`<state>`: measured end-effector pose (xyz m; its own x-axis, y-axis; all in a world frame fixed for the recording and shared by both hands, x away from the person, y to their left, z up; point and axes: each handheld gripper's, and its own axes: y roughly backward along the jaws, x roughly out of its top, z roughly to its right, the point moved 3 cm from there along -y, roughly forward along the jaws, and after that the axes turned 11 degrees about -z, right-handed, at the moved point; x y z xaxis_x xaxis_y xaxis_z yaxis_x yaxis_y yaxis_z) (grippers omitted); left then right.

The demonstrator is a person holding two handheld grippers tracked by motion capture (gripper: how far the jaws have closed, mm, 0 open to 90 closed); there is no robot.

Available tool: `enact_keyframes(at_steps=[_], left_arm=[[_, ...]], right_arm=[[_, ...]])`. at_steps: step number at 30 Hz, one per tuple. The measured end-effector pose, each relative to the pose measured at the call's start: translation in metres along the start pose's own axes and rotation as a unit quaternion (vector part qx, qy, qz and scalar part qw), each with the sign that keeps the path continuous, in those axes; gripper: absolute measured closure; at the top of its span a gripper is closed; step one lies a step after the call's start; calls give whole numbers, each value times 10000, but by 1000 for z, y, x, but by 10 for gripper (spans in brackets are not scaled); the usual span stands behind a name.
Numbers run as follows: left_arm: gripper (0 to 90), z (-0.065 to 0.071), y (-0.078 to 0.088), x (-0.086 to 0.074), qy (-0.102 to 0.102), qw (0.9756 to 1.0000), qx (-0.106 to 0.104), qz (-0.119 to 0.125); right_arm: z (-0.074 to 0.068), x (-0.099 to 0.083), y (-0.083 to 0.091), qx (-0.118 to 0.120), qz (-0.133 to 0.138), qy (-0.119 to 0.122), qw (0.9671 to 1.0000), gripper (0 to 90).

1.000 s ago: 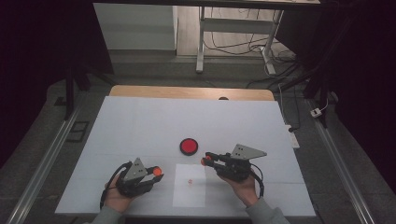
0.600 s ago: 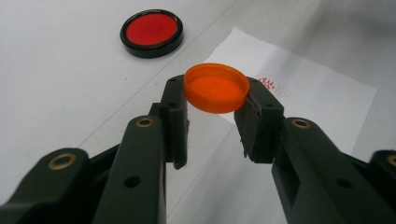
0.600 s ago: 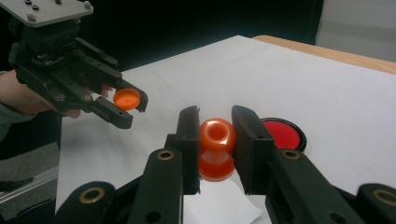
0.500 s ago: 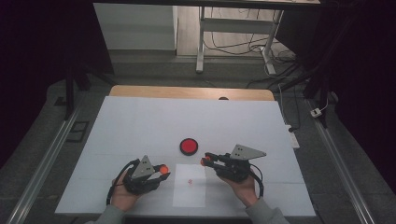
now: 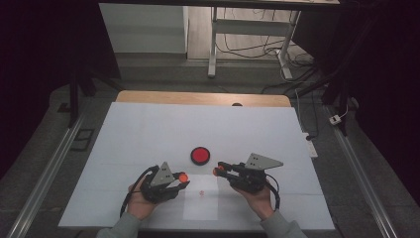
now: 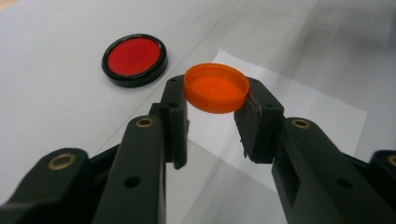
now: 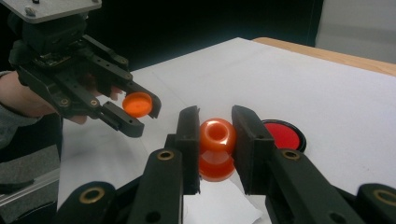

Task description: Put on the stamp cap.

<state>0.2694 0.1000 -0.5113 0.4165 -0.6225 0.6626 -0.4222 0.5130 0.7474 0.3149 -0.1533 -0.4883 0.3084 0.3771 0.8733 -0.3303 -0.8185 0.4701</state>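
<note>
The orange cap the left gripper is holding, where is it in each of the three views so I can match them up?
High view: the orange cap sits low and left of centre, at the left gripper's tips.
Left gripper view: the cap is at centre, pinched between the jaws.
Right gripper view: the cap is upper left, in the far gripper.
Shared landmark: the red disc with a black rim on the white table.

White table (image 5: 148,129) open left, right and far; only the red disc (image 5: 200,155) sits just beyond the narrow gap between left gripper (image 5: 182,179) and right gripper (image 5: 218,169).
</note>
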Motion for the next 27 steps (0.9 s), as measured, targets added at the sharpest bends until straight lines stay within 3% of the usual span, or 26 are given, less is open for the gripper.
enact_keyframes(at_steps=[13, 27], left_arm=[[652, 2, -13, 15, -170, 9998, -109, -63], [652, 2, -23, 24, -176, 9997, -190, -37]], right_arm=[[1, 0, 0, -2, 51, -37, 10000, 721], [-1, 2, 1, 24, 92, -34, 9999, 721]])
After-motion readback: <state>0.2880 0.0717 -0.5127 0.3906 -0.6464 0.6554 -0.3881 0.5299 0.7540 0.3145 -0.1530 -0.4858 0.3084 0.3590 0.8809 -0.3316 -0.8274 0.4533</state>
